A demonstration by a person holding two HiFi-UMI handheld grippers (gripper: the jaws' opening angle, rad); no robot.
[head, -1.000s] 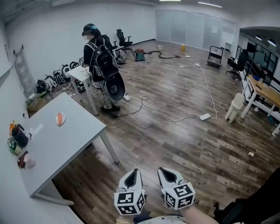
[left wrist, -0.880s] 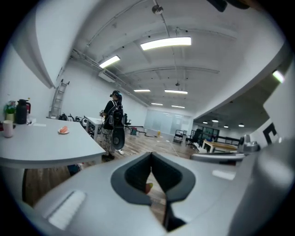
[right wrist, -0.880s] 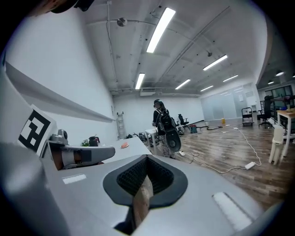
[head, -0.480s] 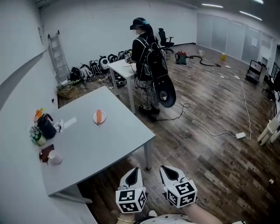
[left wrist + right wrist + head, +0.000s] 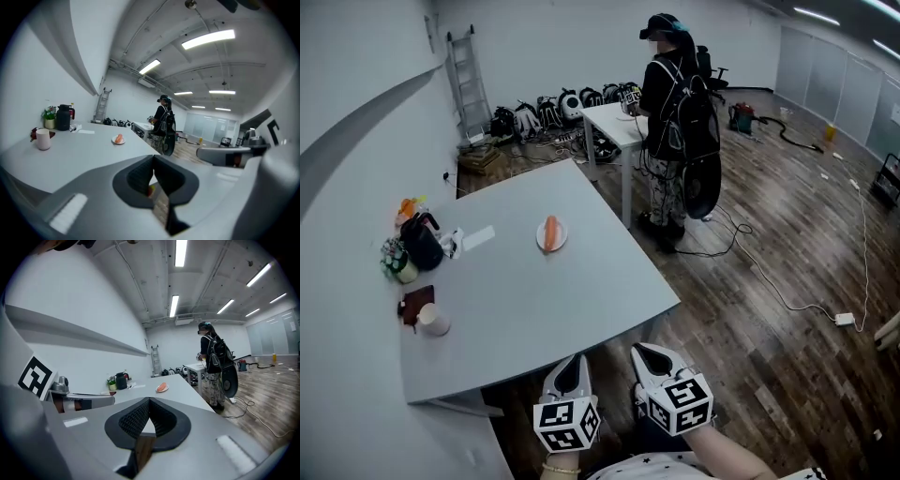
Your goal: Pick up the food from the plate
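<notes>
An orange piece of food (image 5: pixel 549 230) lies on a small white plate (image 5: pixel 558 243) near the middle of the grey table (image 5: pixel 544 300). The same food (image 5: pixel 119 138) and plate (image 5: pixel 161 389) show far ahead in both gripper views. My left gripper (image 5: pixel 573 374) and right gripper (image 5: pixel 650 362) hang side by side off the table's near edge, well short of the plate. Both have their jaws closed together with nothing between them.
A black jug (image 5: pixel 422 242), a small plant (image 5: pixel 393 257), a white cup (image 5: pixel 432 321) and a paper (image 5: pixel 478 237) stand along the table's left side by the wall. A person with a backpack (image 5: pixel 675 122) stands at a white table (image 5: pixel 614 125) beyond. Cables (image 5: pixel 787 291) lie on the wooden floor.
The head view has swung left and closer: the table and plate now sit nearer the centre. Both grippers stay low and shut, now close to the table's near edge.
</notes>
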